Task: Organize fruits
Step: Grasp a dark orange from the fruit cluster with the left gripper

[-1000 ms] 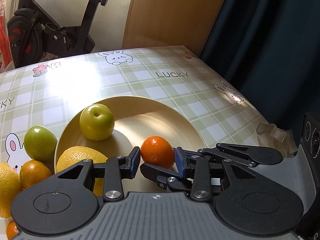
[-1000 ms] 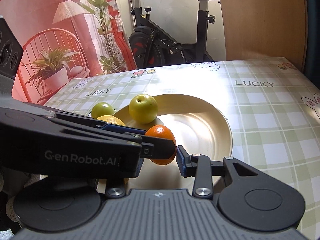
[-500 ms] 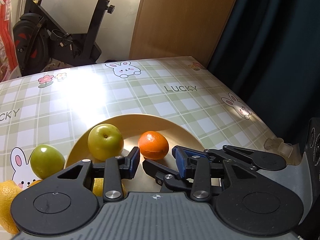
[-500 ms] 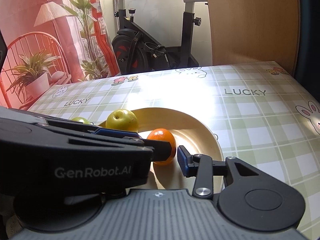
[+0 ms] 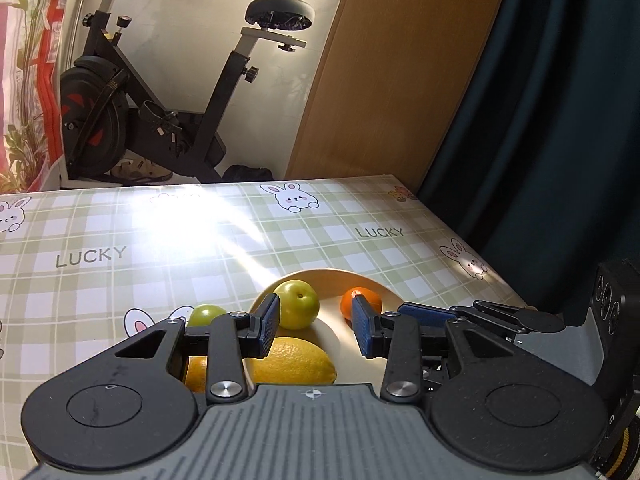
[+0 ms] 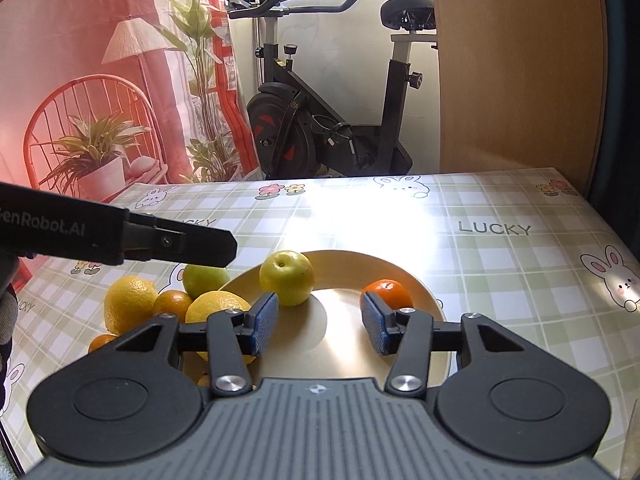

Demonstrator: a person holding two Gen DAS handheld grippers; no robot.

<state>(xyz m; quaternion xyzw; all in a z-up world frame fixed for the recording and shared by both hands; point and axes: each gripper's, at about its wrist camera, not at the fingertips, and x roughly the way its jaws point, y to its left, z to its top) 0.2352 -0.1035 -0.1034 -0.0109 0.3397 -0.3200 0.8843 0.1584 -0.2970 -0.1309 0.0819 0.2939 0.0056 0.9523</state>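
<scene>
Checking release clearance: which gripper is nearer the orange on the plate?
Right. The right gripper hangs with jaws open just short of the orange, which sits by its right jaw. The left gripper hovers higher, off to the left over the green fruit.

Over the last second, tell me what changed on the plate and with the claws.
The right claw let go of the small orange, which now sits on the plate; its jaws have just been opening, nothing between them. Both claws pulled back and up; the left claw is open and empty. The yellow-green apple stayed on the plate, and the lemons and green fruit at the plate's left edge stayed put.
</scene>
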